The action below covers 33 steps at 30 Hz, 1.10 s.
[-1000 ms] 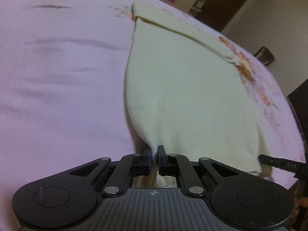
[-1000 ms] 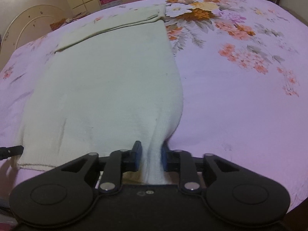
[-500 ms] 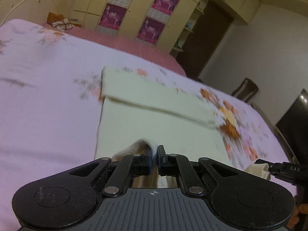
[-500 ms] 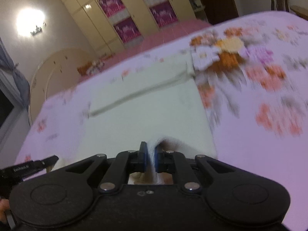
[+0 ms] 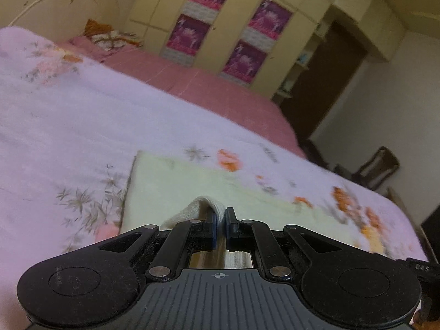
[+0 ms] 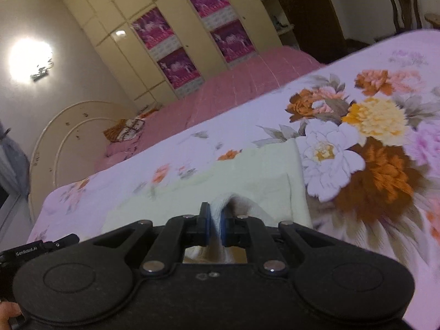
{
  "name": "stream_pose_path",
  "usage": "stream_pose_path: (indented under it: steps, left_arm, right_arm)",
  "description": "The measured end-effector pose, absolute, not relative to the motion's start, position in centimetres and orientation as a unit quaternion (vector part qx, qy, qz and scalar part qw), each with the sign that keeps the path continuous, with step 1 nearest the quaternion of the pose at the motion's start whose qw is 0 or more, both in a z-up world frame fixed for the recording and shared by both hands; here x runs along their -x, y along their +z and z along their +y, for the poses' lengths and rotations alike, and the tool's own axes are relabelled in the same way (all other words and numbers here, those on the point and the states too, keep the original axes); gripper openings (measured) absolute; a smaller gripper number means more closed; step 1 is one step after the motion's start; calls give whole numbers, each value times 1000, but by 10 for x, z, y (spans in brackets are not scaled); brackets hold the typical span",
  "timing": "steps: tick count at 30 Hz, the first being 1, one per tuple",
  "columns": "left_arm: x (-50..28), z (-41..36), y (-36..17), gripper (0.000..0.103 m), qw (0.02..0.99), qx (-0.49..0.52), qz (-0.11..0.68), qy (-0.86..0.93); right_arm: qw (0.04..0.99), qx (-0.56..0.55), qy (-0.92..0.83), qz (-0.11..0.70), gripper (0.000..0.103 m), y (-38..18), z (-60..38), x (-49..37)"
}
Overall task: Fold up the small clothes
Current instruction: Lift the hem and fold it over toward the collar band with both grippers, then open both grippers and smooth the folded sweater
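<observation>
- The pale cream garment (image 5: 176,181) lay on the bed (image 5: 68,126), spread over the flowered lilac bedspread, its far band already doubled over as a flat strip along the far edge.
- The left gripper (image 5: 220,220) was nearly closed, pinching a near corner of the garment between its blue pads, the cloth humped up over the fingertips.
- The right gripper (image 6: 216,221) held the other near corner the same way, jaws narrow with a ridge of knit cloth squeezed between them.
- Judging by this, the fold was midway: the near hem was raised off the bed and aimed toward the far edge, but it had not yet been laid down or released.
- What seemed left was to set the lifted edge onto the far part, let go, smooth it, and perhaps fold once more to make a small bundle.
- Both views were blurred, so how well the two corners lined up could not be told.
- Around the garment the bedspread showed big orange, yellow and white flowers (image 6: 371,137) just to its right; nothing lay on the cloth's path.
- Far off stood a second bed with a pink cover (image 5: 209,88), a curved headboard (image 6: 71,126), cupboards with magenta posters (image 5: 209,8), a lit wall lamp (image 6: 30,55) and a dark chair (image 5: 379,165), all well apart from the work.
</observation>
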<state>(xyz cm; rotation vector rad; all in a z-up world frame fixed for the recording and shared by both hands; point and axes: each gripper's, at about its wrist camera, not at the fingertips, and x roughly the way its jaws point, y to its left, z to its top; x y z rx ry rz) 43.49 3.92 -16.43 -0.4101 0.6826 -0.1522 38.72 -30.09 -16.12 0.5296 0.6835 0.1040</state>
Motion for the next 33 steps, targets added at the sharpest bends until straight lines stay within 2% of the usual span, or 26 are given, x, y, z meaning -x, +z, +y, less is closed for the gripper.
stream_pose_path:
  steps: [8,14,15,16,17,18,19,20,21,23,25,28,32,33]
  left_arm:
    - [-489,40,-183,6,918,205,335,-45]
    - [-520,39,-196,6,910,203,362,-13]
    - [-523,40,-196,6,908,207,365,-11]
    - [-526,42,-196,7,903,214,372,-11]
    - [-527,44,-195,16,899,222,378,-8]
    - [-526,46,-194,27,897,227,378,-7]
    - [-523,48,-190,62,902,223,369,-1]
    - [-518,50,-186,85,910,216,354,10]
    - [-511,51,-181,86,920,208,331,21]
    - [-505,52,-174,86,926,195,322,11]
    - [-501,47,-173,86,932,164,324,-1]
    - [-499,28,-181,86,936,89,341,-25]
    - [-513,20,-192,86,931,66,360,-14]
    - [-515,19,-194,82,930,60,363,-13]
  right_arm:
    - [901,-263,32,343,8,-186,-311,-441]
    - [873,-304,24,380,10,-206,-322,-479]
    - [872,-309,24,378,11,-206,-324,-481]
    - [872,-310,25,378,19,-206,-326,-484]
    - [872,-313,21,376,25,-205,-327,-485]
    - [874,-315,14,369,38,-203,-330,-484]
    - [880,-309,2,359,60,-199,-333,-483]
    - [889,-297,-13,349,72,-194,-334,-480]
    - [898,-282,-26,337,77,-189,-336,-477]
    - [914,-250,-34,319,74,-180,-336,-472]
    - [927,-201,-27,314,67,-172,-330,-470]
    - [932,-107,2,346,67,-176,-306,-477]
    - [924,-83,13,373,63,-193,-296,-492]
    - [921,-80,16,382,56,-198,-295,-497]
